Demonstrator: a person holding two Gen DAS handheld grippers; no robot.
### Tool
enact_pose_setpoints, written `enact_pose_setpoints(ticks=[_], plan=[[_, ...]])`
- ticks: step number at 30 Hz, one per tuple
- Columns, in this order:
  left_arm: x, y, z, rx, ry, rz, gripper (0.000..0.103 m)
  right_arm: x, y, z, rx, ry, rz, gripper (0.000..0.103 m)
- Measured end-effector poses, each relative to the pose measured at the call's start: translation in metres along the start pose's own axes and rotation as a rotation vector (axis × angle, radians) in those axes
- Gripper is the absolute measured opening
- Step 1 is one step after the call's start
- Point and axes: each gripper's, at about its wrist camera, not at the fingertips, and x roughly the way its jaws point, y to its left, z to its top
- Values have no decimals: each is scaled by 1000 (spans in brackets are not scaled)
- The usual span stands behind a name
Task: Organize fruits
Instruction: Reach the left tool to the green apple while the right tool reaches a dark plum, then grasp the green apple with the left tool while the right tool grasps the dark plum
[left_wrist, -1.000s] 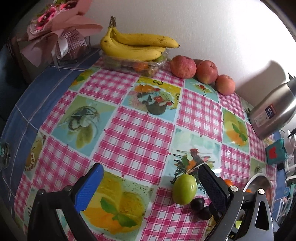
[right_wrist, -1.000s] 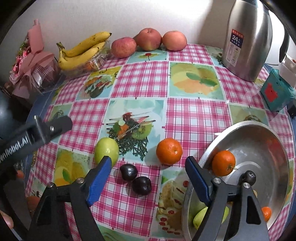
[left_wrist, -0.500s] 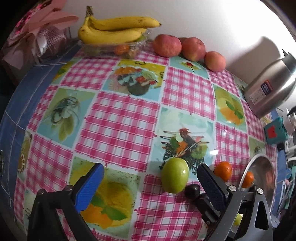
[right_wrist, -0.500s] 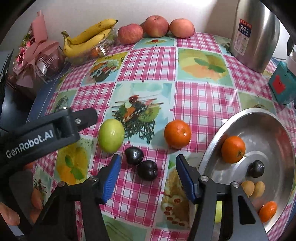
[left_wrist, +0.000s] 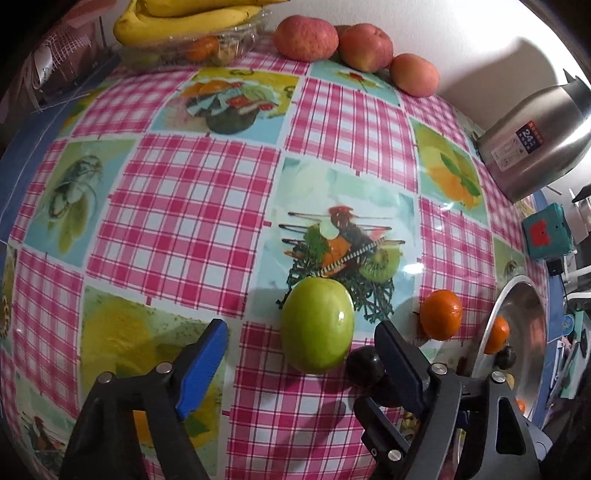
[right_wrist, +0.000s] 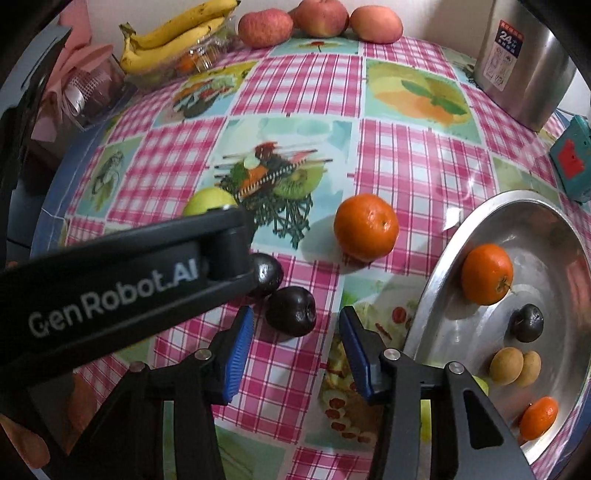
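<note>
Holding two tangerines (right_wrist: 487, 274), a dark plum (right_wrist: 528, 322) and two small tan fruits (right_wrist: 514, 368), the steel bowl (right_wrist: 461, 236) sits at the table's right. Left of the bowl lie a loose tangerine (right_wrist: 366, 227), two plums (right_wrist: 290, 311) and a green apple (left_wrist: 317, 324). The left gripper (left_wrist: 301, 365) is spread around the apple; the right gripper (right_wrist: 296, 356) is spread just before one plum.

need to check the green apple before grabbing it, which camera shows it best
The left wrist view. There the green apple sits whole and unblocked, just ahead of the open left hand-held gripper. In the right wrist view only its top edge peeks above the left hand-held gripper's black body, which covers the rest.
</note>
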Motion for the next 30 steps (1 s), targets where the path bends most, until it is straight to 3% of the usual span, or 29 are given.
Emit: enact_pose_setpoints(ticks=[16, 18, 20, 23, 26, 30], plan=[[2, 8, 1, -21, -18, 54, 78, 6, 17, -1, -91, -15, -87, 50], [1, 7, 2, -25, -20, 41, 74, 8, 19, -1, -91, -18, -89, 49], [0, 5, 2, -31, -22, 12, 61, 7, 17, -1, -87, -22, -96, 44], [-1, 6, 2, -47, -18, -34, 51, 5, 12, -1, -69, -26, -77, 40], [-1, 7, 2, -56, -10, -67, 43, 5, 12, 0, -63, -26, -46, 32], [-1, 5, 2, -66, -8, -77, 42, 6, 11, 0, -52, -23, -31, 29]])
